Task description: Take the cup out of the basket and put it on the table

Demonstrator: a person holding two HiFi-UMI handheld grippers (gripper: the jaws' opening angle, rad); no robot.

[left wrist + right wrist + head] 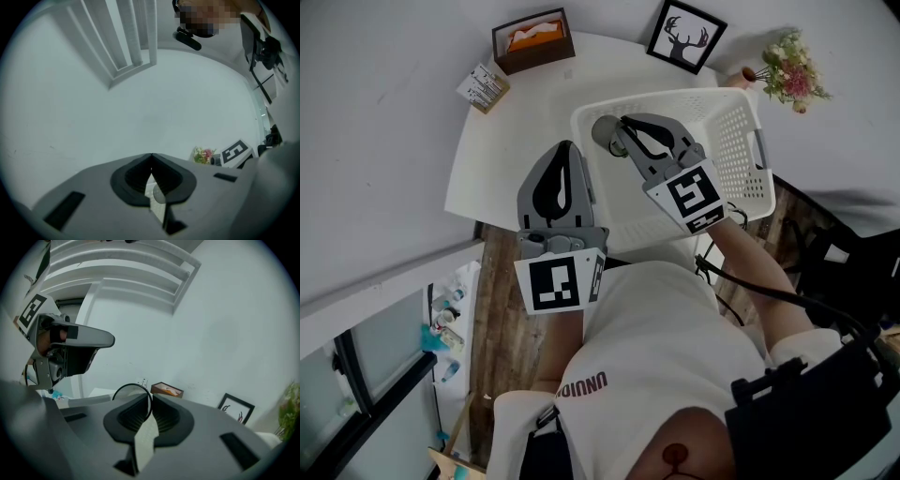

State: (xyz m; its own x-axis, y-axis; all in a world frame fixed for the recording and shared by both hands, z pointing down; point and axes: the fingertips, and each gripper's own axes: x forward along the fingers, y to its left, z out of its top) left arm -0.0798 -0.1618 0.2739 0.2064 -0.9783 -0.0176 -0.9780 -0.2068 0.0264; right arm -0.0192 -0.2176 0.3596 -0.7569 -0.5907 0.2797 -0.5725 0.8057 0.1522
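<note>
- The person's white shirt carries red block letters, seen upside down from the head view; they look like "UNNUID", though I cannot be sure of the reading.
- A small printed box lies at the far left edge of the white round table; its print is too small to read.
- Each gripper's cube shows only a black-and-white square marker, no words.
- A framed picture of a black deer head leans on the wall, with a dark wooden box of orange contents to its left and a bunch of flowers to its right.
- The cup sits at the tip of the right gripper, within the outline of the white plastic basket's left end.
- I cannot tell how far above the basket floor the cup hangs.
- In the right gripper view the jaws are clamped on the cup's thin wall, its dark round rim rising just past the jaw tips.
- The left gripper is over the table just left of the basket, apart from the cup, its jaws closed tip to tip on nothing.
</note>
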